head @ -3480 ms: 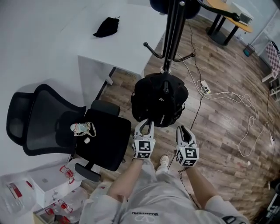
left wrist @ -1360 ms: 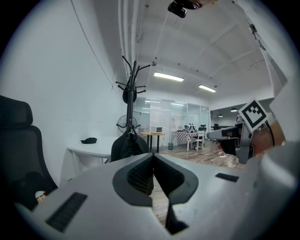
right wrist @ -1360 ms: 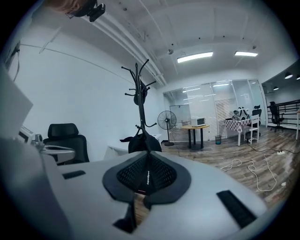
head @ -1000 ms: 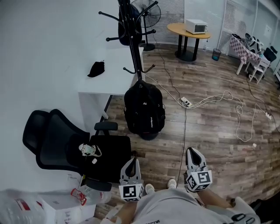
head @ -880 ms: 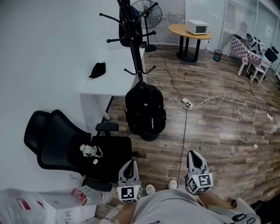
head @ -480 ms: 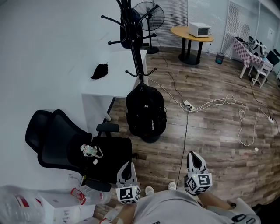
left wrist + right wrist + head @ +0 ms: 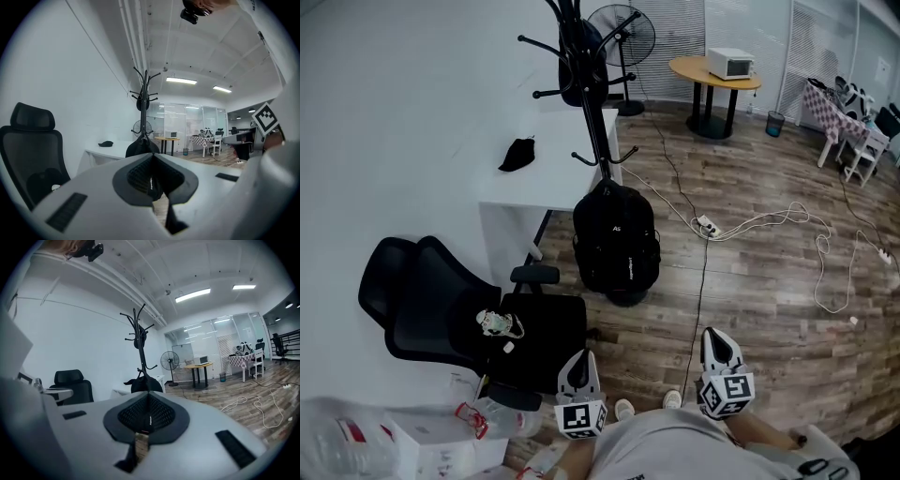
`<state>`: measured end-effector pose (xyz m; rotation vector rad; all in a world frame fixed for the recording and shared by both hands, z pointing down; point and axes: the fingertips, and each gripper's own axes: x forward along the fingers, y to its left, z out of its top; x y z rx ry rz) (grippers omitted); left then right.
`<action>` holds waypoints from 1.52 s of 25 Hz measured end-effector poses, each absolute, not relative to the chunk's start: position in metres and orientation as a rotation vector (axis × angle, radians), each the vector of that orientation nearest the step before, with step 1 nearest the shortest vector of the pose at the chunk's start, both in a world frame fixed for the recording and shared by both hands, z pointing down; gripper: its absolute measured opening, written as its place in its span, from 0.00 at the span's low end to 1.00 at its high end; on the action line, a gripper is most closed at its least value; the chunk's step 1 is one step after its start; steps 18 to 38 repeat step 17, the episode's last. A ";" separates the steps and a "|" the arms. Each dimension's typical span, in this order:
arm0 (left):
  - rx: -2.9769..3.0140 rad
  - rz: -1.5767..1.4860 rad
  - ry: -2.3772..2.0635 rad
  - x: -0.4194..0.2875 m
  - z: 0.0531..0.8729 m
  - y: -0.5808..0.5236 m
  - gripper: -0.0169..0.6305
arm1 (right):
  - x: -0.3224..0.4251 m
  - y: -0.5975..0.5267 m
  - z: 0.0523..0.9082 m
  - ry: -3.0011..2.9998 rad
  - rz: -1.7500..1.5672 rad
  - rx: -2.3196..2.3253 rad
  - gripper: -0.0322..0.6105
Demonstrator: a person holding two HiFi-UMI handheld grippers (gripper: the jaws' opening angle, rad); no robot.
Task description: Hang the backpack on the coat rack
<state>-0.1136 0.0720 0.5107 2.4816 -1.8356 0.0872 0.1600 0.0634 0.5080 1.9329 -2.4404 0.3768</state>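
Backpack: black, upright, at the foot of the coat rack, set against the pole below the lowest hooks. Its bottom is down at floor level by the rack's base. I cannot tell whether any strap is over a hook. A dark item hangs higher up on the rack.

The rack stands at the corner of the white bench. A small black cloth lies on the bench top, well apart from the backpack.

Left tool: clenched, jaws pressed together with nothing between them. It is held low in front of the person, pointing toward the backpack and well apart from it.

Right tool: also clenched, jaws together and empty. It is beside the left tool at about the same height, also well apart from the backpack.

Surroundings: a black office chair stands left of the left tool, with a small pale object on its seat. White cables trail over the wooden floor to the right of the backpack. A standing fan and a round table carrying a microwave are at the far end of the room.
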 end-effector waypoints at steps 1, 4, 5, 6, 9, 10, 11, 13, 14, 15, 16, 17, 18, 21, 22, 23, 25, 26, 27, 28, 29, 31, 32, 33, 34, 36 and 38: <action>2.483 0.088 -1.834 -0.113 0.510 0.072 0.04 | 0.159 0.063 0.508 -2.443 0.375 1.929 0.07; 2.486 0.092 -1.831 -0.113 0.510 0.070 0.04 | 0.156 0.063 0.508 -2.450 0.366 1.911 0.07; 2.485 0.095 -1.831 -0.113 0.511 0.069 0.04 | 0.155 0.063 0.508 -2.452 0.360 1.899 0.07; 2.483 0.097 -1.828 -0.113 0.512 0.068 0.04 | 0.153 0.064 0.509 -2.453 0.354 1.887 0.07; 2.478 0.096 -1.819 -0.112 0.515 0.066 0.04 | 0.150 0.065 0.510 -2.453 0.343 1.872 0.07; 2.477 0.096 -1.817 -0.113 0.516 0.066 0.04 | 0.150 0.065 0.510 -2.453 0.344 1.871 0.07; 2.478 0.097 -1.817 -0.113 0.516 0.065 0.04 | 0.149 0.066 0.510 -2.454 0.345 1.871 0.07; 2.478 0.098 -1.817 -0.113 0.515 0.064 0.04 | 0.148 0.065 0.510 -2.455 0.348 1.871 0.07; 2.478 0.100 -1.817 -0.113 0.515 0.063 0.04 | 0.148 0.064 0.509 -2.456 0.351 1.871 0.07; 2.477 0.103 -1.818 -0.114 0.515 0.062 0.04 | 0.148 0.063 0.509 -2.456 0.354 1.871 0.07; 2.475 0.105 -1.818 -0.114 0.515 0.061 0.04 | 0.149 0.063 0.509 -2.456 0.357 1.871 0.07; 2.473 0.108 -1.819 -0.114 0.516 0.061 0.04 | 0.149 0.062 0.509 -2.455 0.360 1.872 0.07; 2.473 0.108 -1.819 -0.114 0.516 0.061 0.04 | 0.149 0.062 0.509 -2.455 0.360 1.872 0.07; 2.473 0.108 -1.819 -0.114 0.516 0.061 0.04 | 0.149 0.062 0.509 -2.455 0.360 1.872 0.07; 2.473 0.108 -1.819 -0.114 0.516 0.061 0.04 | 0.149 0.062 0.509 -2.455 0.360 1.872 0.07; 2.473 0.108 -1.819 -0.114 0.516 0.061 0.04 | 0.149 0.062 0.509 -2.455 0.360 1.872 0.07; 2.473 0.108 -1.819 -0.114 0.516 0.061 0.04 | 0.149 0.062 0.509 -2.455 0.360 1.872 0.07; 2.473 0.108 -1.819 -0.114 0.516 0.061 0.04 | 0.149 0.062 0.509 -2.455 0.360 1.872 0.07; 2.473 0.108 -1.819 -0.114 0.516 0.061 0.04 | 0.149 0.062 0.509 -2.455 0.360 1.872 0.07; 2.473 0.108 -1.819 -0.114 0.516 0.061 0.04 | 0.149 0.062 0.509 -2.455 0.360 1.872 0.07; 2.473 0.108 -1.819 -0.114 0.516 0.061 0.04 | 0.149 0.062 0.509 -2.455 0.360 1.872 0.07; 2.473 0.108 -1.819 -0.114 0.516 0.061 0.04 | 0.149 0.062 0.509 -2.455 0.360 1.872 0.07; 2.473 0.108 -1.819 -0.114 0.516 0.061 0.04 | 0.149 0.062 0.509 -2.455 0.360 1.872 0.07; 2.473 0.108 -1.819 -0.114 0.516 0.061 0.04 | 0.149 0.062 0.509 -2.455 0.360 1.872 0.07; 2.473 0.108 -1.819 -0.114 0.516 0.061 0.04 | 0.149 0.062 0.509 -2.455 0.360 1.872 0.07; 2.473 0.108 -1.819 -0.114 0.516 0.061 0.04 | 0.149 0.062 0.509 -2.455 0.360 1.872 0.07; 2.473 0.108 -1.819 -0.114 0.516 0.061 0.04 | 0.149 0.062 0.509 -2.455 0.360 1.872 0.07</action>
